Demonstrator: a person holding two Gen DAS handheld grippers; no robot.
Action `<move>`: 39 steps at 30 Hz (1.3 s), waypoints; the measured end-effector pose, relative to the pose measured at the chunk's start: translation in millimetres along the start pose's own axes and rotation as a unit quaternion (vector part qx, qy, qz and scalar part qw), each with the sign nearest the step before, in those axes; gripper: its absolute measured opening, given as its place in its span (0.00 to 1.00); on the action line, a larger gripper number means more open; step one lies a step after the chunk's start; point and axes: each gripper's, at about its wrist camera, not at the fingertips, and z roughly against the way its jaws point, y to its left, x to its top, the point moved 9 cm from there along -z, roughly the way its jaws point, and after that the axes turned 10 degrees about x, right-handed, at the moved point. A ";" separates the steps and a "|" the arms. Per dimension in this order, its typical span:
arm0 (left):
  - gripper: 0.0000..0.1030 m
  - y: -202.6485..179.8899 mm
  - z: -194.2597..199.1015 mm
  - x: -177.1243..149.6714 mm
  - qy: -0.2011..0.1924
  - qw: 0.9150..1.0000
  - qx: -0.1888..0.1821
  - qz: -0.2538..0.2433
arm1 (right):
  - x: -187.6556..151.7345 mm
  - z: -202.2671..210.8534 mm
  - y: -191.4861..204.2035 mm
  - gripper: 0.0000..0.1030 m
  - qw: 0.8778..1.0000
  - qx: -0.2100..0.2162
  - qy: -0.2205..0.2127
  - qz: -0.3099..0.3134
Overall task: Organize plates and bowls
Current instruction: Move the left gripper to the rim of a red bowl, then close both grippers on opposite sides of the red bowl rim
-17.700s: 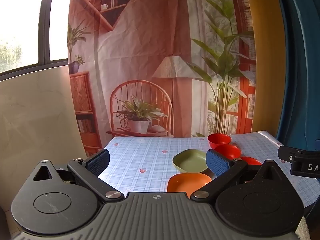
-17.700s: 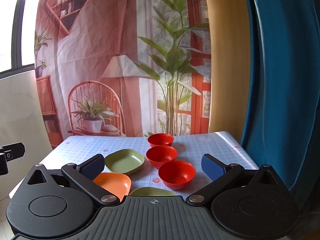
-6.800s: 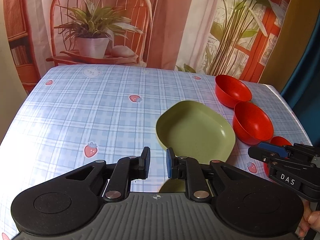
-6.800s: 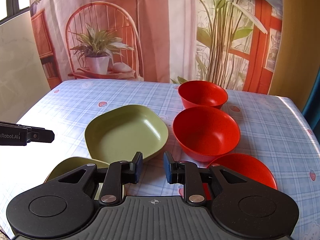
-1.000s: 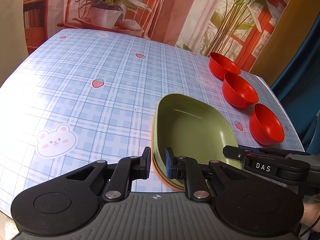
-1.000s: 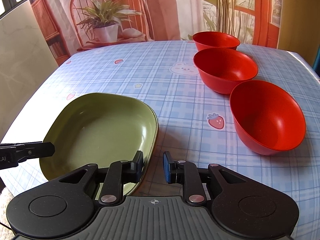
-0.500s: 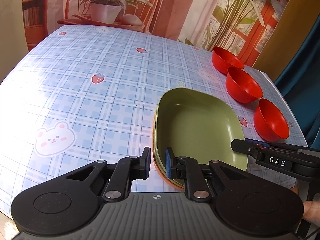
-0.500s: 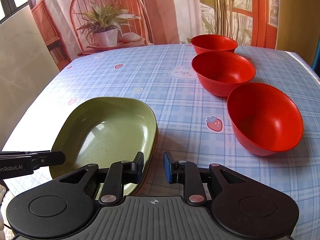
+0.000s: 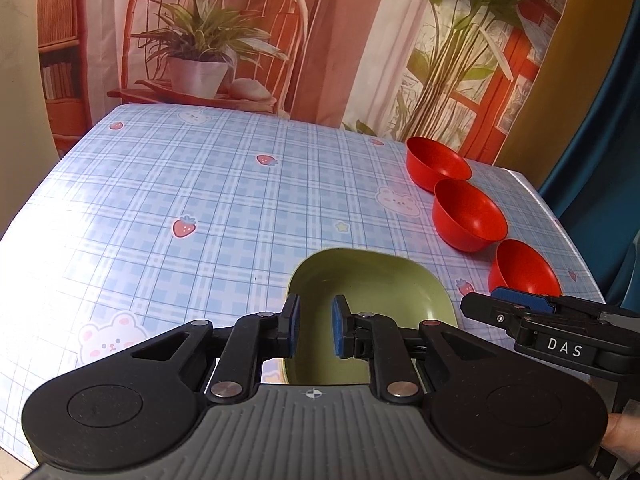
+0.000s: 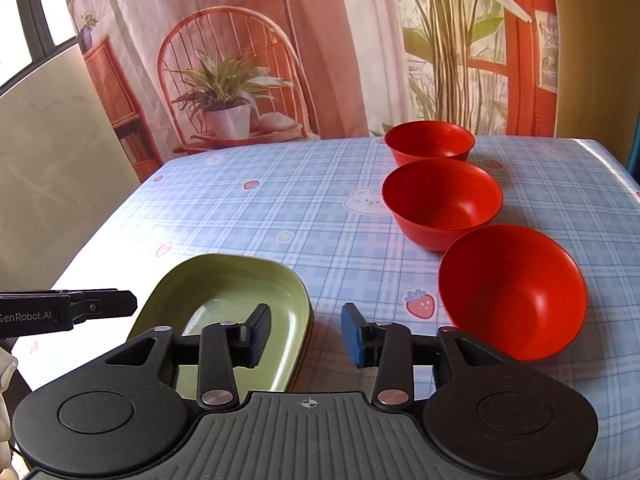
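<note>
Left wrist view: we see the left gripper (image 9: 313, 330) with jaws narrowly parted, gripping nothing, above the green plate (image 9: 372, 280) on the checked tablecloth (image 9: 200, 200); three red bowls (image 9: 466, 214) stand unstacked.

Right wrist view: our right gripper (image 10: 306, 334) gapes wider, empty. Only here do stacked rims show beneath the plate, so we judge plates done, bowls left.

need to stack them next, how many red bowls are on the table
3, in a row along the table's right side: the far bowl by the back edge, the middle bowl, and the near bowl right of the green plate. None stacked yet.
</note>
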 end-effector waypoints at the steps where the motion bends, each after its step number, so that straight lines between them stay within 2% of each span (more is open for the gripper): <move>1: 0.17 -2.5 -0.8 3.7 0.001 1.000 -0.007 0.003 | 2.6 2.3 -3.3 0.46 1.000 0.000 -0.004 0.002; 7: 0.17 -23.5 -3.9 33.0 -0.021 1.000 -0.016 -0.014 | 26.6 17.3 -33.0 0.53 1.000 -0.004 -0.030 -0.002; 16: 0.18 -76.4 -16.8 92.8 -0.058 0.996 -0.048 -0.053 | 92.3 30.1 -94.1 0.51 0.997 -0.042 -0.059 0.028; 22: 0.18 -111.7 -47.3 135.7 -0.066 0.994 -0.063 -0.062 | 134.2 14.0 -131.9 0.50 0.995 -0.062 -0.067 0.044; 27: 0.18 -134.6 -83.4 165.1 -0.068 0.993 -0.065 -0.069 | 155.9 -14.8 -162.1 0.50 0.996 -0.064 -0.061 0.032; 31: 0.18 -149.7 -120.7 175.3 -0.059 0.994 -0.062 -0.074 | 163.4 -42.2 -179.3 0.38 0.995 -0.074 -0.056 0.039; 34: 0.18 -160.7 -150.8 176.0 -0.035 0.995 -0.063 -0.071 | 163.7 -65.7 -191.1 0.27 0.997 -0.066 -0.042 0.020; 39: 0.18 -169.3 -193.2 167.9 0.005 0.996 -0.066 -0.057 | 163.0 -91.6 -204.2 0.21 0.998 -0.055 -0.028 -0.002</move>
